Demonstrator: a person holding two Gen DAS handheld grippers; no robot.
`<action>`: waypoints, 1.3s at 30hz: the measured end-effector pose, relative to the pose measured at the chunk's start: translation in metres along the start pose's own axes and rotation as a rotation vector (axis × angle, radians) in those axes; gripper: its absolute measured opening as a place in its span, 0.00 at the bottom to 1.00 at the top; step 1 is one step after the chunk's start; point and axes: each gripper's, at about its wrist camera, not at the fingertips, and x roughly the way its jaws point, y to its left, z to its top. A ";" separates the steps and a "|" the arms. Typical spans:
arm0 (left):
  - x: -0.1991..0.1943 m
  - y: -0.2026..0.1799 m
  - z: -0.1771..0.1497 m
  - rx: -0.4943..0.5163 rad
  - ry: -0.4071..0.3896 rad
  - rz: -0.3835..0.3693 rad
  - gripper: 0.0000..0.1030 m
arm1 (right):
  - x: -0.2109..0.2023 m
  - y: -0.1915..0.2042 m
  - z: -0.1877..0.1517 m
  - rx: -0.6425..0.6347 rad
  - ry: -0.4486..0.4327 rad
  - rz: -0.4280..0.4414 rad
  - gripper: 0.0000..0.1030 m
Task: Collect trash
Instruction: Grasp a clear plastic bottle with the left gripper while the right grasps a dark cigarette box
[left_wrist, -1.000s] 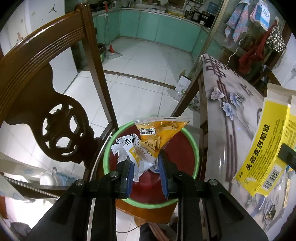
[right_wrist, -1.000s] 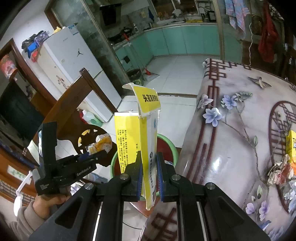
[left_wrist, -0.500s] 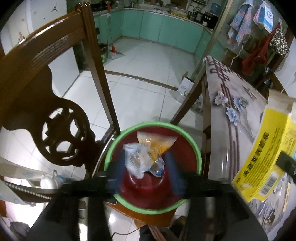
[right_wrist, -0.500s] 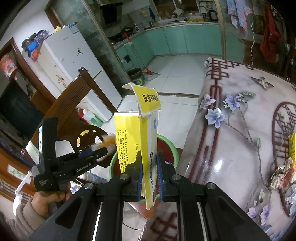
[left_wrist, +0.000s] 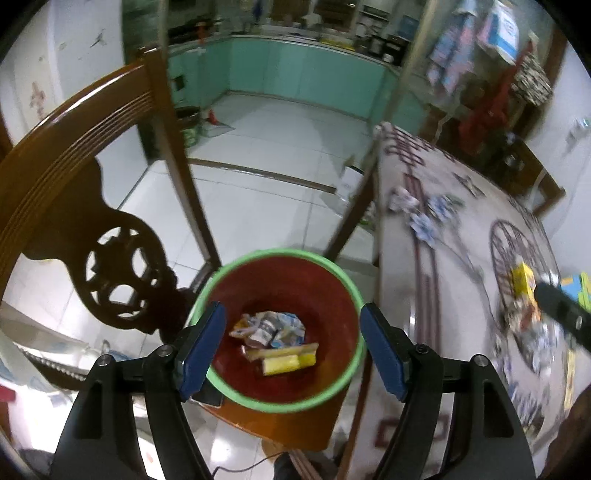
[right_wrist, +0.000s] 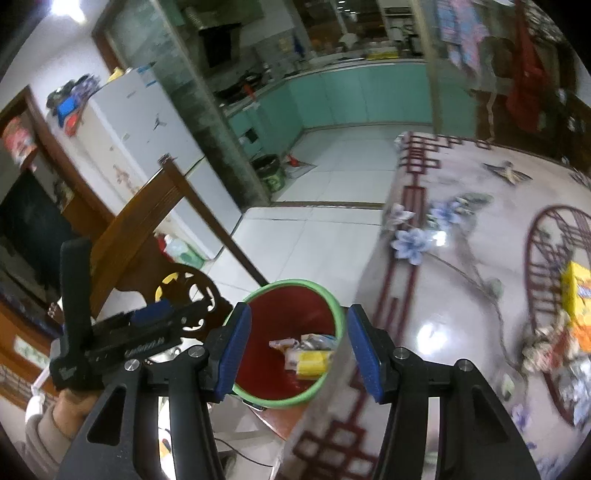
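Red bin (left_wrist: 280, 275) below already holds wrappers (left_wrist: 267, 328) and a yellow box (left_wrist: 290, 363); my left gripper (left_wrist: 291, 347) and right gripper (right_wrist: 299, 345) are opening, empty; more litter (right_wrist: 554, 332) waits on the table (right_wrist: 443, 295).

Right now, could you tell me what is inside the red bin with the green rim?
Inside the red bin lie crumpled snack wrappers and a flattened yellow box. Anything beneath them, and the bin's bottom under them, is covered.

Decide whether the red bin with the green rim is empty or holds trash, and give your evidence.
Holds trash: crumpled wrappers and a yellow carton lie on the bottom of the bin.
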 end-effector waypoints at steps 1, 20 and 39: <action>-0.001 -0.006 -0.002 0.014 0.004 -0.008 0.72 | -0.007 -0.008 -0.003 0.021 -0.008 -0.009 0.51; -0.007 -0.204 -0.053 0.257 0.068 -0.159 0.74 | -0.181 -0.270 -0.167 0.586 0.047 -0.508 0.51; 0.036 -0.495 -0.101 0.566 0.206 -0.383 0.79 | -0.213 -0.382 -0.266 0.774 0.059 -0.304 0.07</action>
